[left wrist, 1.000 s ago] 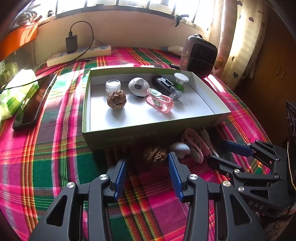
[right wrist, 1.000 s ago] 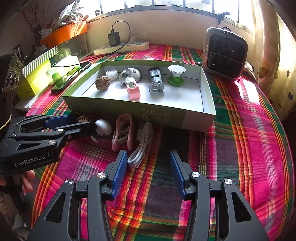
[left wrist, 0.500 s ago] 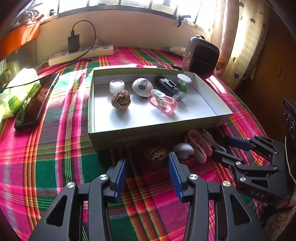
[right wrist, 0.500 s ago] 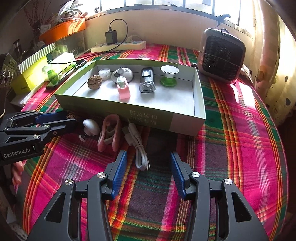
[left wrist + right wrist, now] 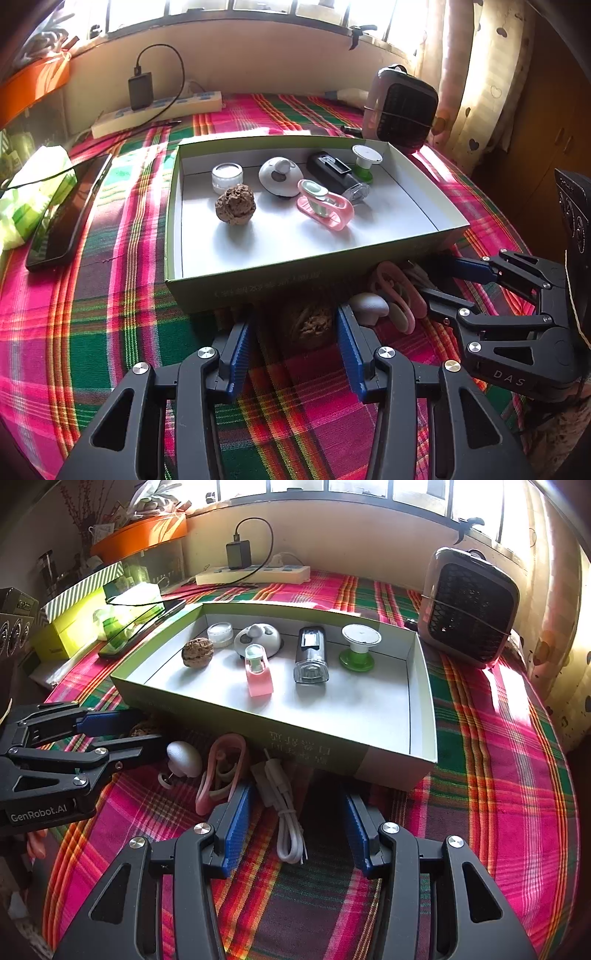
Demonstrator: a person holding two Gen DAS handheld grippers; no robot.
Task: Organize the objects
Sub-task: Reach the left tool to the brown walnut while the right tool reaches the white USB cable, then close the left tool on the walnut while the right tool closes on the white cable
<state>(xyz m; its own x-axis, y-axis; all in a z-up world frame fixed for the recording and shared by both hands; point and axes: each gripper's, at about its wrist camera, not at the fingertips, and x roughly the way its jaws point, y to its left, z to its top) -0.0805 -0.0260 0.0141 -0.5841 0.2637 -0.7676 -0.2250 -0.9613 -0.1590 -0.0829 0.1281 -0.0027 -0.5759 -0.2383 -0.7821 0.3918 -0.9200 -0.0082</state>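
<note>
A shallow green box (image 5: 295,284) (image 5: 258,723) holds a walnut (image 5: 235,204), a small jar, a white round device, a black gadget, a pink clip and a green-and-white stand. In front of it on the plaid cloth lie a second walnut (image 5: 312,325), a white mushroom-shaped piece (image 5: 183,757), a pink clip (image 5: 223,771) and a coiled white cable (image 5: 286,819). My left gripper (image 5: 295,339) is open, its fingers on either side of the loose walnut. My right gripper (image 5: 295,816) is open, straddling the cable.
A small fan heater (image 5: 469,605) stands at the back right. A power strip with charger (image 5: 255,574) lies along the back wall. A phone (image 5: 64,225) and a green tissue pack (image 5: 26,199) lie left of the box.
Both grippers have moved forward toward the box. The left now has the loose walnut between its fingers; the right now straddles the cable. Both stayed open.
</note>
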